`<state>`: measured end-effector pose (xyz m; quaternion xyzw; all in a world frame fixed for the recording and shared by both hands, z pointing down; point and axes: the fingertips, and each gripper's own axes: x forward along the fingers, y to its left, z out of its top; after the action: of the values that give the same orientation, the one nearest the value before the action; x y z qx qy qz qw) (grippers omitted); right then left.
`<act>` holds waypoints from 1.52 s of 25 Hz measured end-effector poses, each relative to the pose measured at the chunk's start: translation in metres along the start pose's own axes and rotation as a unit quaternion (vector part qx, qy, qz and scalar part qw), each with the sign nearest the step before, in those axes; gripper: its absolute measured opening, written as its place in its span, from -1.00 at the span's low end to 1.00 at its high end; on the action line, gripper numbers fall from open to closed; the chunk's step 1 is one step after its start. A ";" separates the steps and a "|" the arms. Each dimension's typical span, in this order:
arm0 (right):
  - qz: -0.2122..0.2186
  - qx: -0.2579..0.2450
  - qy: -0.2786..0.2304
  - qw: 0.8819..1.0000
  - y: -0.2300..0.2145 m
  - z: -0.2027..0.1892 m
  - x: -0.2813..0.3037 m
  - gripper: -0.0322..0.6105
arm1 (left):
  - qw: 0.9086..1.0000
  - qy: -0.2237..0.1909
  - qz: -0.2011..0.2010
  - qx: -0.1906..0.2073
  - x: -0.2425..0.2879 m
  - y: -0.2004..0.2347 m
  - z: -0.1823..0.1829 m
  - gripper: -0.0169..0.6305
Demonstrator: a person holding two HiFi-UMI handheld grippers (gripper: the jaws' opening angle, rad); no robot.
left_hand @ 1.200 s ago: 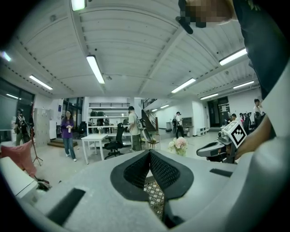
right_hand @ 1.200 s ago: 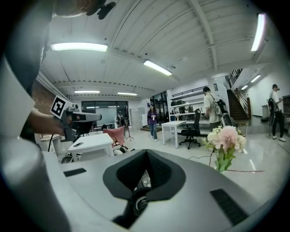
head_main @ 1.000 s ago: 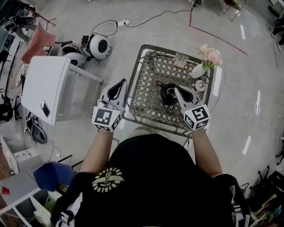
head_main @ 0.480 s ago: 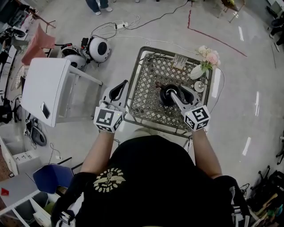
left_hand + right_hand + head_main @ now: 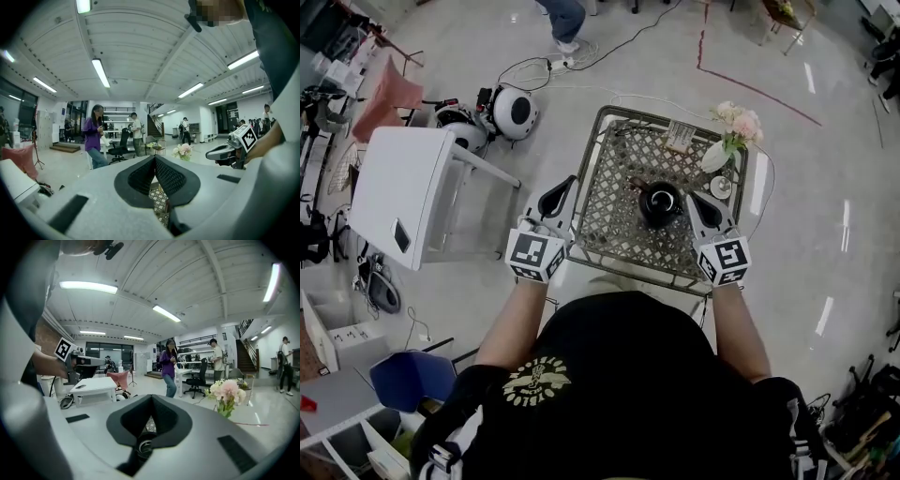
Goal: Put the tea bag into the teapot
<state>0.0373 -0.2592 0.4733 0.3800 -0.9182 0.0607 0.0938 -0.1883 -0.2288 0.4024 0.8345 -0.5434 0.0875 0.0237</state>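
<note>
The black teapot (image 5: 660,202) stands upright in the middle of the metal lattice table (image 5: 619,178), and it shows again below the jaws in the right gripper view (image 5: 144,446). A small pale spot shows at its mouth; I cannot tell if that is the tea bag. My right gripper (image 5: 693,198) hangs just right of the pot, apart from it. It is shut, and nothing shows between its fingers. My left gripper (image 5: 568,182) is off the table's left edge, also shut and empty, with the lattice (image 5: 160,206) below it.
At the table's back right are a vase of pink flowers (image 5: 736,127), a small round dish (image 5: 721,186) and a pale card (image 5: 680,134). A white side table (image 5: 403,192) stands to the left. Cables and round devices (image 5: 514,111) lie on the floor. A person (image 5: 95,136) walks beyond.
My right gripper has drawn back from above the teapot to its right side. The left gripper has hardly moved. A person has walked along the far floor.
</note>
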 end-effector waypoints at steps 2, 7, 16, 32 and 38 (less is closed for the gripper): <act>-0.008 0.001 -0.001 1.000 -0.004 0.000 -0.008 -0.87 | 1.000 -0.001 -0.003 -0.003 0.002 -0.004 0.001 -0.96; -0.035 0.003 -0.004 0.999 -0.021 -0.001 -0.032 -0.87 | 1.000 -0.007 -0.015 -0.011 0.012 -0.014 0.003 -0.96; -0.089 0.011 -0.010 0.996 -0.046 -0.001 -0.086 -0.87 | 0.999 -0.017 -0.039 -0.020 0.019 -0.031 0.011 -0.96; -0.130 0.016 -0.026 0.991 -0.040 0.000 -0.159 -0.87 | 0.997 -0.033 -0.056 -0.034 0.004 -0.060 0.019 -0.96; -0.123 0.020 -0.029 0.992 -0.029 -0.001 -0.170 -0.87 | 0.998 -0.020 -0.043 -0.043 -0.021 -0.067 0.007 -0.96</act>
<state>0.1762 -0.1625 0.4383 0.4933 -0.8656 0.0563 0.0658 -0.1348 -0.1834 0.3957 0.8568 -0.5109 0.0463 0.0526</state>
